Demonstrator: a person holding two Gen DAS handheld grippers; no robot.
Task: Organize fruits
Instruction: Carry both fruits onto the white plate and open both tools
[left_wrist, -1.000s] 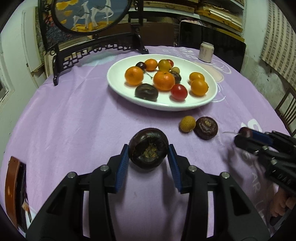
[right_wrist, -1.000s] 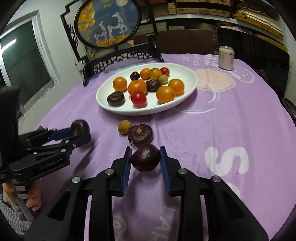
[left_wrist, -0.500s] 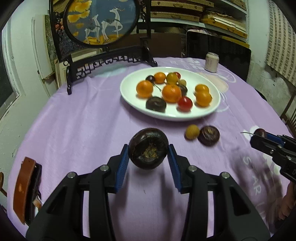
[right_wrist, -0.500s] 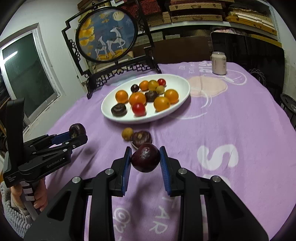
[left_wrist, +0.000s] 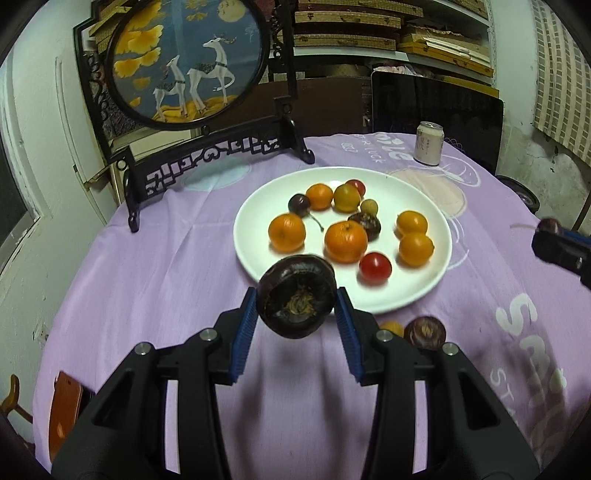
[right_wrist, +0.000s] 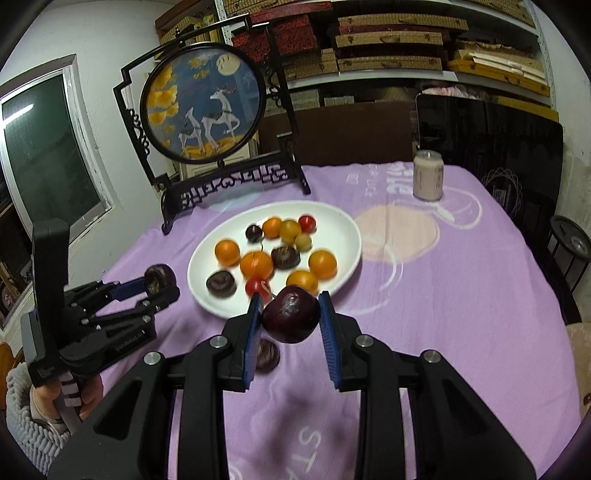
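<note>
At the left, the left gripper (left_wrist: 296, 308) clamps a dark brown water chestnut (left_wrist: 296, 296) above the purple tablecloth (left_wrist: 147, 280), near the near-left rim of the white plate (left_wrist: 424, 291) of fruit. To the right, the right gripper (right_wrist: 289, 318) grips a dark red plum (right_wrist: 291, 314), lifted just short of the plate's near edge.

left gripper (left_wrist: 296, 319) | right gripper (right_wrist: 290, 325) | both raised, carried closer to plate (left_wrist: 439, 266)
</note>
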